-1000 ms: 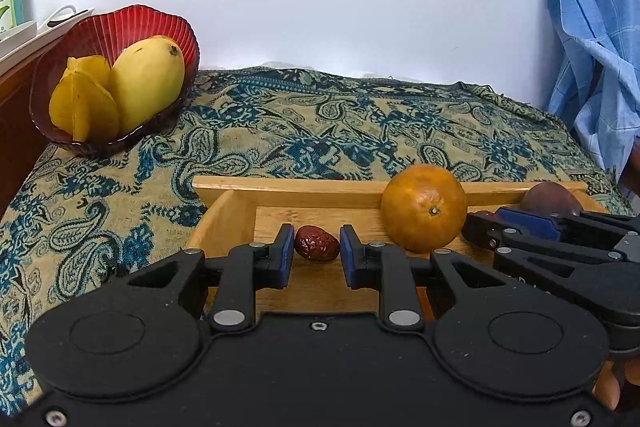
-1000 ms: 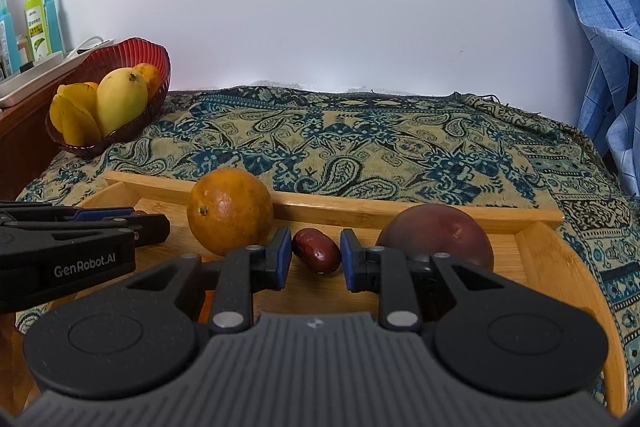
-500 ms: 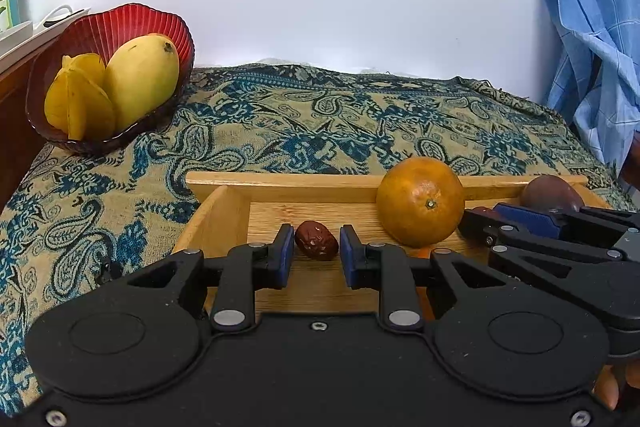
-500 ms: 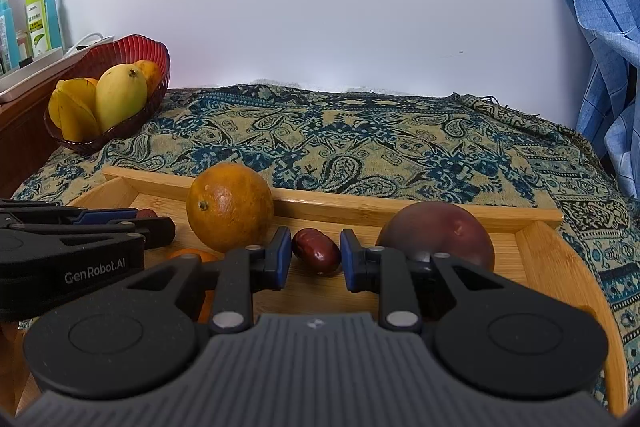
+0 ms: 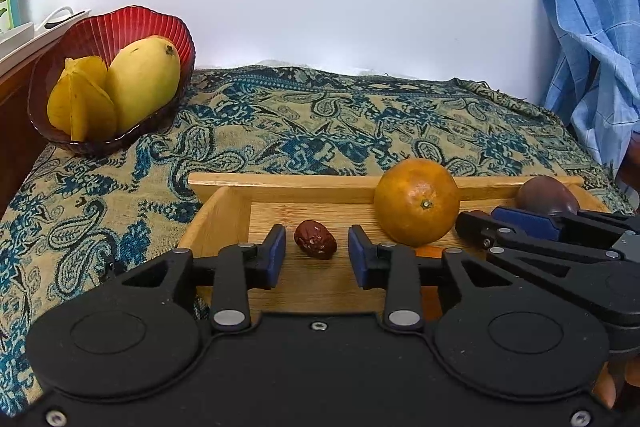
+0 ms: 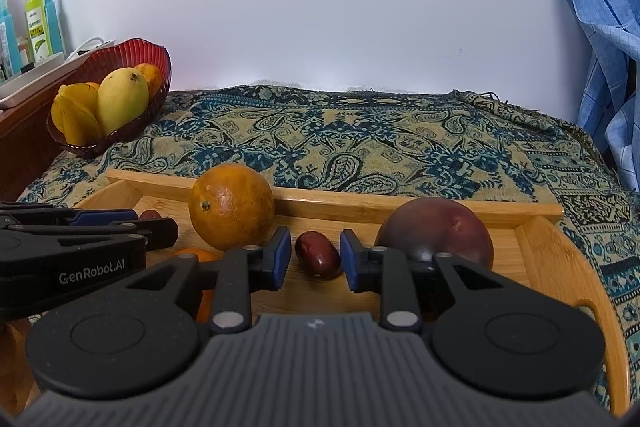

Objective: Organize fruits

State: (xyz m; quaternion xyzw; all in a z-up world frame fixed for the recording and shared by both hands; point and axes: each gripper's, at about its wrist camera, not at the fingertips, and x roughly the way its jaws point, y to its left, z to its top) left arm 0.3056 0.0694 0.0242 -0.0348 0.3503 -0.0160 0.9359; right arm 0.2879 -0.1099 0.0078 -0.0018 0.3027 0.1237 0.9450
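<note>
Paisley cloth [image 6: 360,139], wooden tray [image 6: 400,205], orange [image 6: 231,206] beside right gripper [image 6: 313,253]

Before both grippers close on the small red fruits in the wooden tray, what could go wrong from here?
1. The right gripper is open around a red date, with the orange and a dark purple fruit close at its sides; the fingers may nudge them so they roll.
2. The left gripper brackets another red date. Smooth and small, it might slip out when pinched.
3. Both grippers work close together in the wooden tray and could collide.
</note>
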